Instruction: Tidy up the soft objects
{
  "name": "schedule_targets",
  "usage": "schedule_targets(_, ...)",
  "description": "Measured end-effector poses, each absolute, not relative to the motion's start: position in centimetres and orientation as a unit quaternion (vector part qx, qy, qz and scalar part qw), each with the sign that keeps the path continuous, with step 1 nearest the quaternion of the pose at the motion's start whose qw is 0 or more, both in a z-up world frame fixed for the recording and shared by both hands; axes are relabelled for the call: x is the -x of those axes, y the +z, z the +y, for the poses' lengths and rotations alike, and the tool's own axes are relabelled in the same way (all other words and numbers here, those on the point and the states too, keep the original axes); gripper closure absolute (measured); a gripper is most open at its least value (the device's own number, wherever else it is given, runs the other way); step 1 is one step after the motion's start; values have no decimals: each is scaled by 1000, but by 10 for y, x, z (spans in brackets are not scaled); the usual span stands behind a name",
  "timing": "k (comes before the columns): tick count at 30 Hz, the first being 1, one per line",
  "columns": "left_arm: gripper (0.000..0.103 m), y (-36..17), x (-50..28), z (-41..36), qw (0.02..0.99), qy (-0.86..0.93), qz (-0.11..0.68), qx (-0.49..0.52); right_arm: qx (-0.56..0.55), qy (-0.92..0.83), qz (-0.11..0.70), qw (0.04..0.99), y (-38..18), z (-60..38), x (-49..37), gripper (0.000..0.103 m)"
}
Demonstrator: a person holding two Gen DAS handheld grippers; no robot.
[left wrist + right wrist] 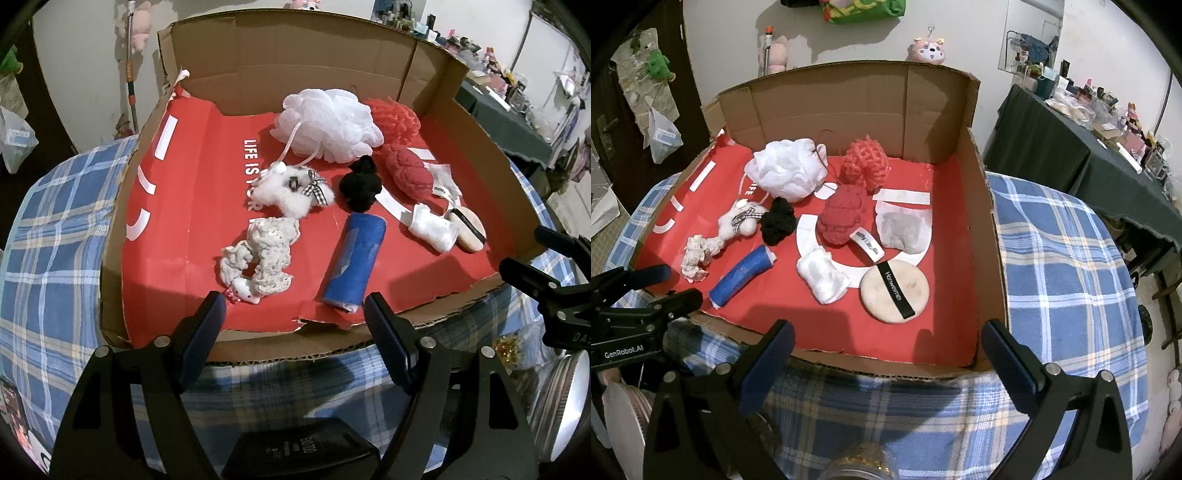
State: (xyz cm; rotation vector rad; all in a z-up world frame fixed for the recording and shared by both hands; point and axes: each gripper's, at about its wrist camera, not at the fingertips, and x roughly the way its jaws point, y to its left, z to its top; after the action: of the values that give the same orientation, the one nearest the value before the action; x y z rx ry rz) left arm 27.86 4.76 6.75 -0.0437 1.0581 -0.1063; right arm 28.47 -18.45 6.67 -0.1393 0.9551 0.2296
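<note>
A cardboard box with a red floor holds several soft objects. A white mesh pouf and a red mesh pouf lie at the back. A red knit ball, a black knit ball, a fluffy white toy, a cream crochet piece, a blue roll, a white cloth bundle and a round powder puff lie nearer. My left gripper is open at the box's front edge, before the blue roll. My right gripper is open, before the puff.
The box sits on a blue plaid cloth. A flat grey-white sachet lies right of the red knit ball. A dark table crowded with small items stands to the right. Plush toys hang on the far wall.
</note>
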Motion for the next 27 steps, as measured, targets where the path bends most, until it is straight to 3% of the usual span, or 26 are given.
schedule_targets(27,26,69,-277,44,869,-49,492,8,68,109,454,882,66,-185,-282,0)
